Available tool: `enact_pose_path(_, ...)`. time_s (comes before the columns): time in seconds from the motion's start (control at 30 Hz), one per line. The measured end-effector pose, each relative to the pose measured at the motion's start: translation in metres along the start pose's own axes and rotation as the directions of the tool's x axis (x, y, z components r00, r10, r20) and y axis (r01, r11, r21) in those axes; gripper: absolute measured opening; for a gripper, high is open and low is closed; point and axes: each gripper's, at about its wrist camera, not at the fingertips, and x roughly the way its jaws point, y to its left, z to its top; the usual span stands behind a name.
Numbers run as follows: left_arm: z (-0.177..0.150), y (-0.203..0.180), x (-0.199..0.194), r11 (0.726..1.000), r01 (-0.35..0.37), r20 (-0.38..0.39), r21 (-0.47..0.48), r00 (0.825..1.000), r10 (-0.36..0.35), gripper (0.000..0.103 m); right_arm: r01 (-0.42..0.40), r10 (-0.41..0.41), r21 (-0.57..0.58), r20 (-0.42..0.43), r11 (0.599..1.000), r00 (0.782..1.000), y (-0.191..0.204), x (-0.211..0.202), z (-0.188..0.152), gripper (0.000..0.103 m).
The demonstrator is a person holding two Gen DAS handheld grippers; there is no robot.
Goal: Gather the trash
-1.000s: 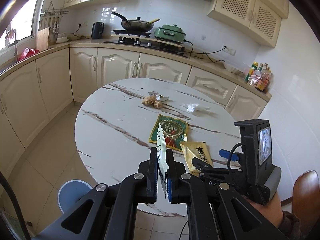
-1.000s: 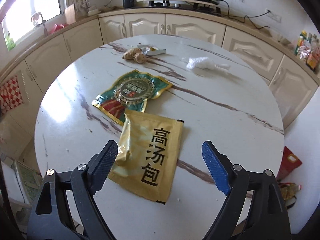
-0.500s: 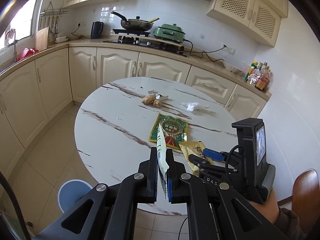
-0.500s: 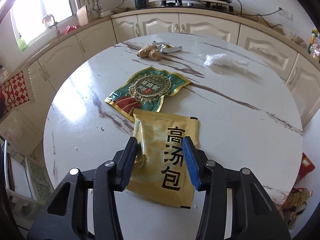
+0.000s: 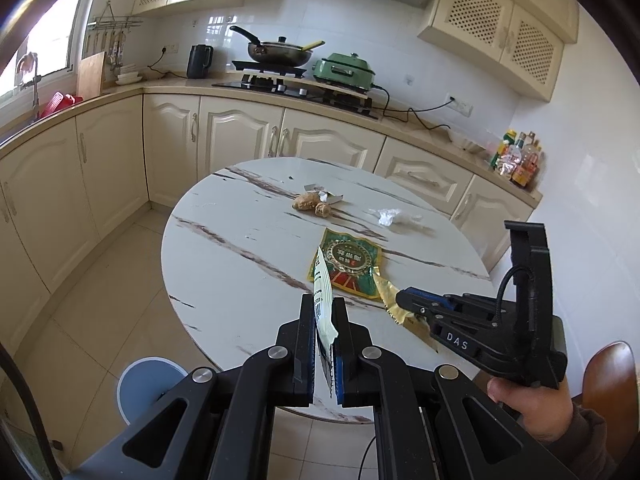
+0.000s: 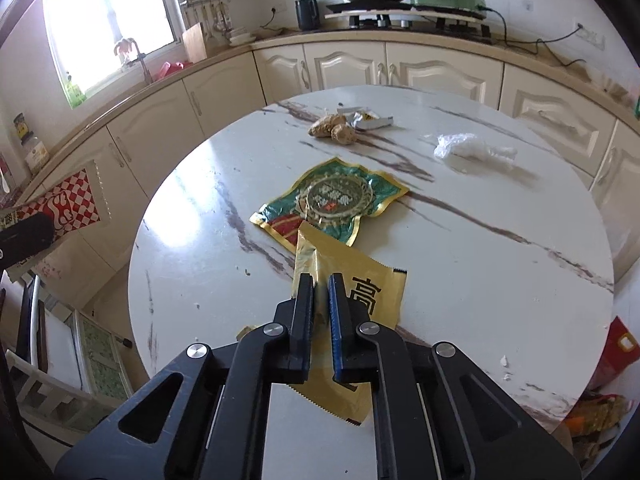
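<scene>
Picking up the gold packet from the table

The right gripper (image 6: 320, 282) is pinching the gold packet (image 6: 352, 292) at the table's (image 6: 500, 280) near edge; the left gripper (image 5: 323, 305) is clamping a white wrapper (image 5: 322, 280). Next probably lifting toward the bin (image 5: 138, 380).

"DAS" – right gripper (image 5: 404, 300); "高" – gold sachet (image 6: 360, 276).

2 grippers (image 5: 324, 312) (image 6: 320, 292), jaws clamped
</scene>
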Motion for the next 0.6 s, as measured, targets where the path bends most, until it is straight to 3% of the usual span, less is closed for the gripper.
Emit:
enact_pose_path(0.23, -0.006, 0.019, -0.008, 0.999, -0.007, 0.012, -0.038, 1.000, 0.007, 0.004, -0.062, 0.065, -0.049, 0.063, 0.997, 0.996, 0.034, -0.012, 0.024, 0.008)
enact_pose_path(0.33, -0.011, 0.034, -0.014, 0.998, -0.027, 0.016, -0.063, 0.999, 0.028, 0.004, -0.125, 0.130, -0.070, 0.063, 0.990, 0.990, 0.060, -0.006, 0.036, 0.008)
enact_pose_path(0.6, -0.031, 0.117, -0.035, 0.969, -0.168, 0.006, -0.183, 0.985, 0.172, 0.004, -0.332, 0.341, -0.187, 0.019, 0.925, 0.940, 0.181, 0.036, 0.057, 0.008)
